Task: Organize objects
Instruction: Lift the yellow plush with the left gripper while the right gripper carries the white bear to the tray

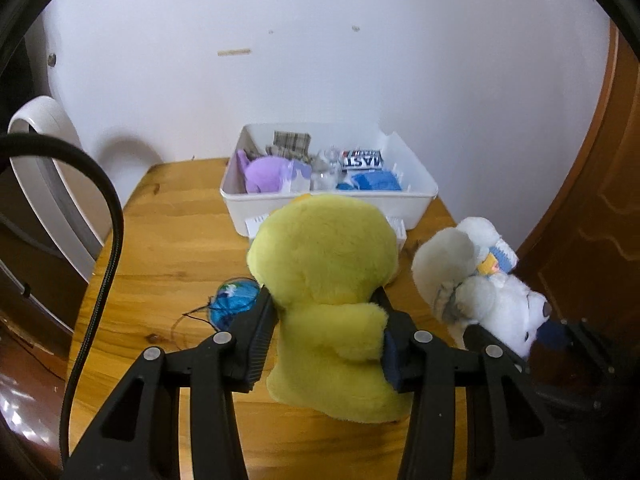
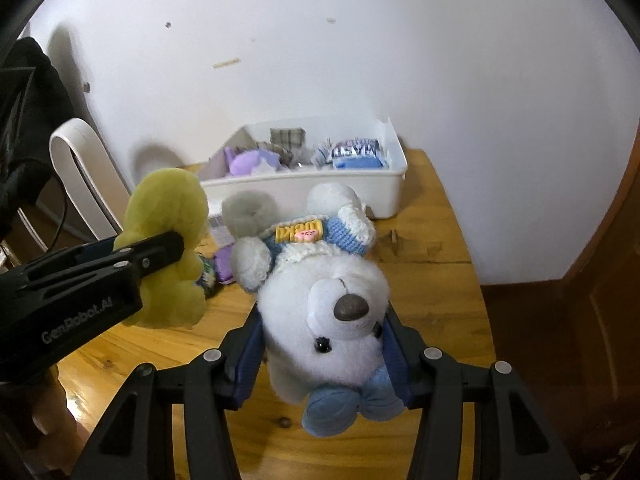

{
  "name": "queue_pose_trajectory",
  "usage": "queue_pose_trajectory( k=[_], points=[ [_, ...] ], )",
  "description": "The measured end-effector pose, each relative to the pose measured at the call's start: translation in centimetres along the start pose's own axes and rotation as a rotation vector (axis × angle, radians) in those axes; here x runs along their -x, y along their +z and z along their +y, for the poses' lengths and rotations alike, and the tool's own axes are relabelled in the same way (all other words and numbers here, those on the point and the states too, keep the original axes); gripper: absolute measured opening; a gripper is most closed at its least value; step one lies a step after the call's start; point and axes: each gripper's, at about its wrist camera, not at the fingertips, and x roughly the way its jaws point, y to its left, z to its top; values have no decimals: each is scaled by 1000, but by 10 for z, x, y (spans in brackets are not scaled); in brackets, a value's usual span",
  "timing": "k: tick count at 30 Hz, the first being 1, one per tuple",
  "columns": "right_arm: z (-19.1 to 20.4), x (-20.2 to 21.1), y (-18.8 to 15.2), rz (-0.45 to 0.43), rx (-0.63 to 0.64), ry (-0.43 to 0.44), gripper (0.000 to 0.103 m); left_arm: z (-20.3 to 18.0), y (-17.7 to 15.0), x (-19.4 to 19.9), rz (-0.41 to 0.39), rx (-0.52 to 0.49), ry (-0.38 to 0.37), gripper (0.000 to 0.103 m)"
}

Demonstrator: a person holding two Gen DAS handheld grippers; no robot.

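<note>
Left wrist view: the left gripper (image 1: 326, 320) is clamped on a yellow plush toy (image 1: 324, 264), its two black fingers pressing into the toy's narrow middle from nine and three o'clock, so the plush bulges above and below the pads. The toy hangs clear of the wooden table (image 1: 168, 248). At twelve o'clock from it, against the wall, stands a white plastic bin (image 1: 416, 196) holding a purple plush (image 1: 268, 174), a checked cloth (image 1: 292, 140), a printed packet (image 1: 362, 159) and something blue (image 1: 376, 181). A blue ball of yarn (image 1: 234, 302) lies on the table at nine o'clock of the yellow toy (partly hidden behind the finger). At three o'clock a white teddy bear (image 1: 472, 280) shows, head down, in the right gripper (image 1: 520, 340).

Right wrist view: the right gripper (image 2: 324, 344) grips the white teddy bear (image 2: 328, 304) by the head, pads squeezing both sides; the bear is upside down, legs toward the bin (image 2: 384, 196) at twelve o'clock, with a blue knitted sweater (image 2: 344, 234) and a blue bow (image 2: 352, 404) nearest the camera. At nine o'clock the left gripper (image 2: 176, 246) holds the yellow plush toy (image 2: 168, 216) above the table (image 2: 432, 280).
</note>
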Motion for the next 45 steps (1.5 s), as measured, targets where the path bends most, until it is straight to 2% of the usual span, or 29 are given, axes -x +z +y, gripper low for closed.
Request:
queue_pose_trajectory(
  k=[7, 14, 19, 25, 30, 35, 39, 45],
  points=[
    [16, 38, 31, -46, -15, -27, 54, 15, 41, 30, -28, -35, -27, 49],
    [19, 62, 92, -120, -43, -26, 54, 17, 113, 47, -83, -85, -6, 49],
    [19, 69, 144, -168, -55, -30, 54, 11, 177, 37, -94, -119, 34, 50],
    [17, 65, 217, -223, -32, -55, 54, 0, 241, -4, -91, -138, 98, 50],
    [16, 32, 263, -215, -8, -114, 55, -2, 267, -67, -33, -121, 104, 50],
    [14, -33, 285, -147, -1, -164, 55, -2, 266, -142, 45, -116, 146, 50],
    [9, -89, 282, -64, -3, -193, 55, 4, 252, -194, 112, -100, 163, 51],
    [-2, -171, 261, 84, -28, -203, 55, 2, 226, -246, 203, -133, 162, 52]
  ],
)
